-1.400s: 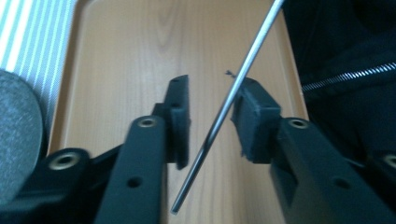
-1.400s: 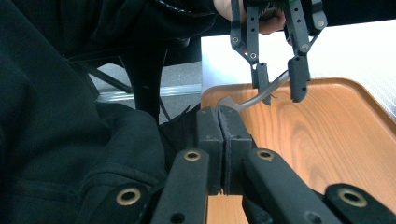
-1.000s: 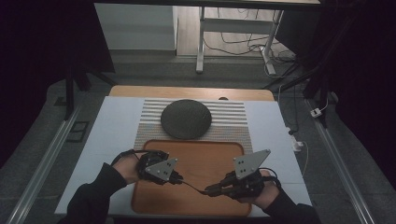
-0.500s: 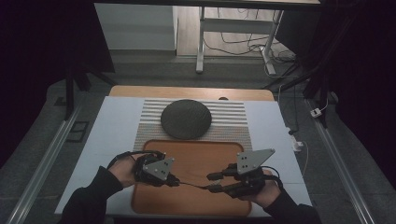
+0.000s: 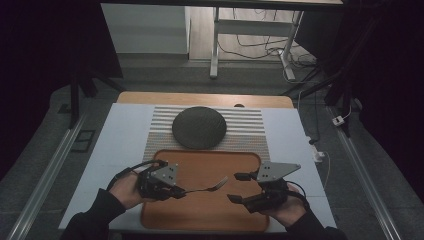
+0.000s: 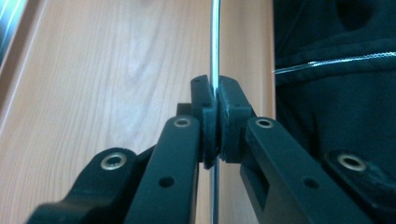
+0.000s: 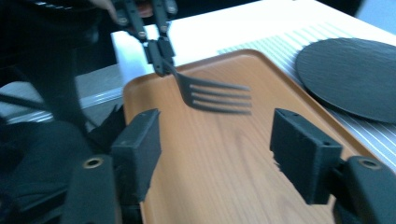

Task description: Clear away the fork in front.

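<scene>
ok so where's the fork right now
The fork is clamped by its handle in the left gripper, held over the middle of the wooden tray, tines pointing toward the open right gripper.

A metal fork (image 5: 209, 187) hangs above the wooden tray (image 5: 200, 220), near its middle. Its tines point toward three o'clock. Its thin handle is pinched at nine o'clock.
</scene>
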